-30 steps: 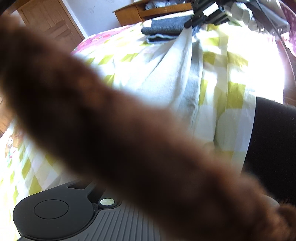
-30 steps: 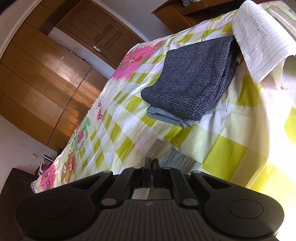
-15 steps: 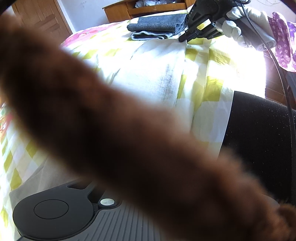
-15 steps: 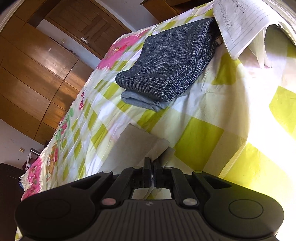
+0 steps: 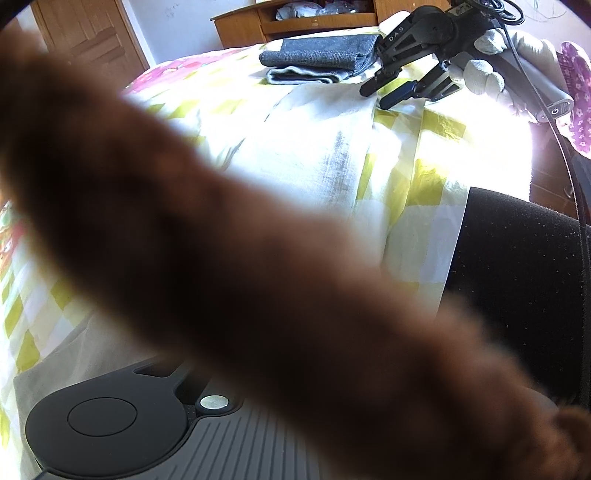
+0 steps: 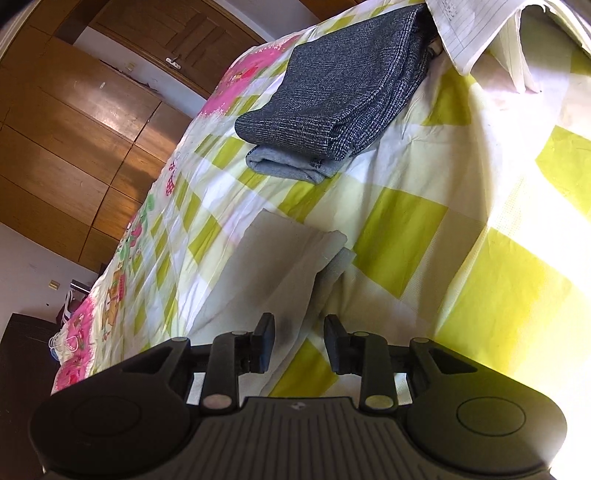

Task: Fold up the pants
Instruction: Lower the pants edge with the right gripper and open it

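Pale beige pants (image 6: 280,266) lie flat on the checked bedspread (image 6: 461,258), folded lengthwise; they also show in the left wrist view (image 5: 317,158). My right gripper (image 6: 299,345) is open and empty just above the pants' near end; it shows in the left wrist view (image 5: 393,88) hovering over the pants' far end. A blurred brown furry sleeve (image 5: 221,258) covers most of the left wrist view and hides my left gripper's fingers; only its base (image 5: 122,424) shows.
A folded dark grey garment (image 6: 343,96) rests on a lighter grey one (image 6: 291,168) further up the bed. Lined paper (image 6: 476,26) lies beside them. Wooden wardrobe (image 6: 81,122) stands at the left. A black chair (image 5: 517,280) is at the bed's edge.
My right gripper has opened and let go of the pants' end, which now lies flat on the bed. It has lifted slightly. The left view stays blocked by the sleeve.
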